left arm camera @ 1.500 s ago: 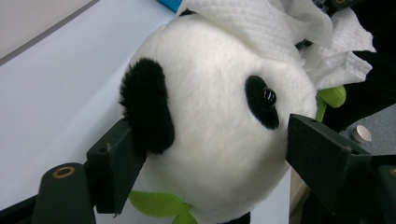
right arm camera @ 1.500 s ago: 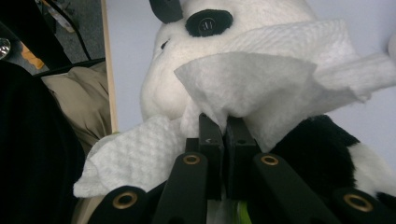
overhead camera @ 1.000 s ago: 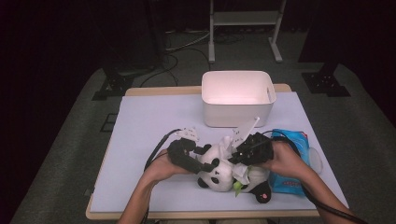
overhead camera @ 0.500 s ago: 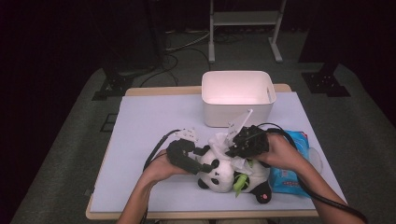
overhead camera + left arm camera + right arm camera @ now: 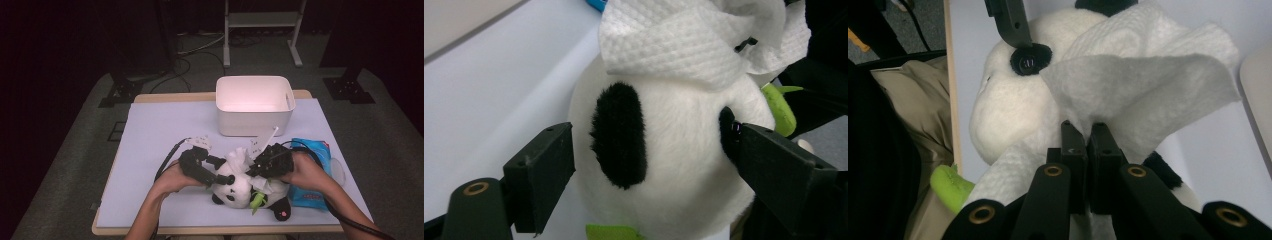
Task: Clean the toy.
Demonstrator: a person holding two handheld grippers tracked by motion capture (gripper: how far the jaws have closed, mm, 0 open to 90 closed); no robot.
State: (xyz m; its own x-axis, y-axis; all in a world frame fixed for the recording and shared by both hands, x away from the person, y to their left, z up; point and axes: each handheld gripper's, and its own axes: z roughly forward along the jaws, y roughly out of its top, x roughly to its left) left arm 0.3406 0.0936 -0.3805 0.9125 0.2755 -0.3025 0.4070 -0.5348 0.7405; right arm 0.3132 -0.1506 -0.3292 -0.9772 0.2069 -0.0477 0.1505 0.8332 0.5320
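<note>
Since the earlier frame, the right hand-held gripper (image 5: 254, 169) has slid a bit left and up over the toy, and the left hand-held gripper (image 5: 218, 171) has just been opening its jaws, with the panda's head between them. So right now the stuffed panda (image 5: 243, 191) lies on the pale worktop (image 5: 160, 125) in the lower middle of the high view, head toward the left, a green leaf (image 5: 257, 201) sticking out at its belly. In the left gripper view the jaws stand wide on either side of the white head (image 5: 674, 165) — the right one sits at the black eye patch, the left one just beside the fur; whether it touches, I can't tell. The right hand-held gripper (image 5: 1087, 134) is clamped tight on a white paper towel (image 5: 1148, 85), which drapes over the top of the panda's head in the upper part of that view. Behind the toy, toward the top centre of the high view, stands a white bin (image 5: 254, 106), and a blue wipes pack (image 5: 312, 172) lies at lower right — partly under the person's right hand (image 5: 302, 171).
</note>
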